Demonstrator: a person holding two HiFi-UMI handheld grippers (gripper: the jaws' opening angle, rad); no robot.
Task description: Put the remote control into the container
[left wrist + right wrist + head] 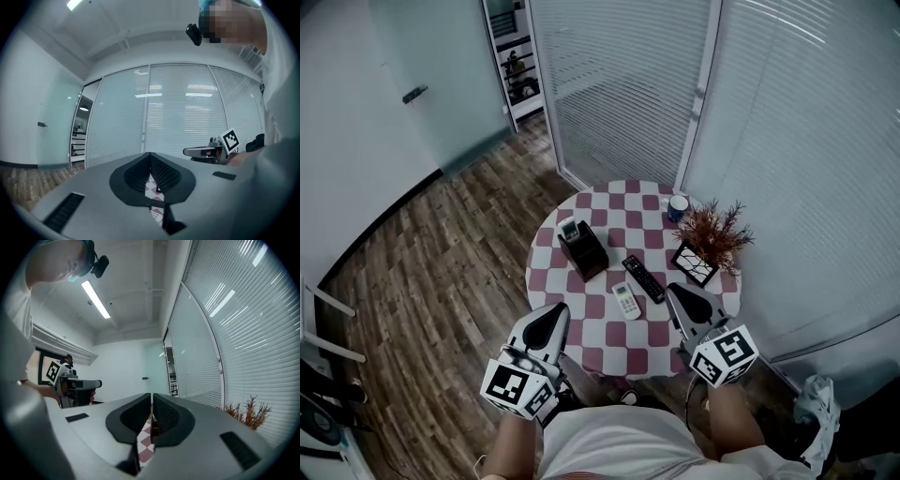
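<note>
Table: a round table (623, 337) with a red and white checked cloth on it.
Plant: a dry, spiky red-brown plant (712, 232) near the table's right edge.
Picture: a small black frame with a white pattern (695, 264), leaning just in front of the plant.
Cup: a little blue and white cup (678, 207) at the far side, near the plant.
Floor: brown wooden boards (441, 253).
Walls: glass with white blinds (619, 84) behind the table.
Shelf: a white shelf (516, 66) far back, with small dark things on it.

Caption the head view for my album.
Left gripper and right gripper, shut, near a checkered table with black remote, white remote and container.
</note>
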